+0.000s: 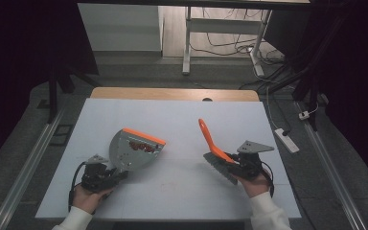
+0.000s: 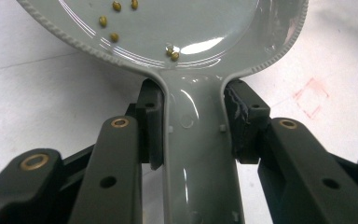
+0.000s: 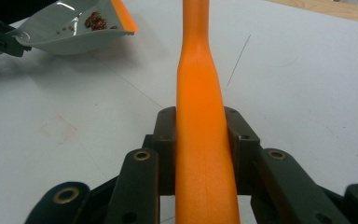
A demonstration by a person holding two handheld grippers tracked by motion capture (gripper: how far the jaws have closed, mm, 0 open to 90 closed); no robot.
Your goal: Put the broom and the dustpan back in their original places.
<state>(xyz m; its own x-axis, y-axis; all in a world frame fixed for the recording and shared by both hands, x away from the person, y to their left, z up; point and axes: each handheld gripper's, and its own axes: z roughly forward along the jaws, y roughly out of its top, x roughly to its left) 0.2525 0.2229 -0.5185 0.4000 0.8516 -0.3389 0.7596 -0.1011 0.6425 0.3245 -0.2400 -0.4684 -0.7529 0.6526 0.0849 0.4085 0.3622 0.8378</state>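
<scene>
A grey dustpan (image 1: 135,149) with an orange front lip is lifted off the white table top (image 1: 182,191) at the left, tilted. Red bits (image 1: 141,145) lie near its lip, and small yellowish grains (image 2: 114,21) are scattered in the pan (image 2: 182,28). My left gripper (image 1: 116,174) is shut on the pan's grey handle (image 2: 193,140). At the right, my right gripper (image 1: 231,164) is shut on a brush with an orange handle (image 1: 208,136) pointing up and away and grey bristles (image 1: 218,166) toward the table. The handle (image 3: 200,140) runs between that gripper's jaws, with the dustpan (image 3: 70,30) at upper left.
A wooden table edge (image 1: 172,93) borders the white top at the back. A white power strip (image 1: 286,140) and cables lie on the floor at the right, and a metal rail (image 1: 24,165) runs along the left. A faint red square mark (image 3: 58,128) shows on the top.
</scene>
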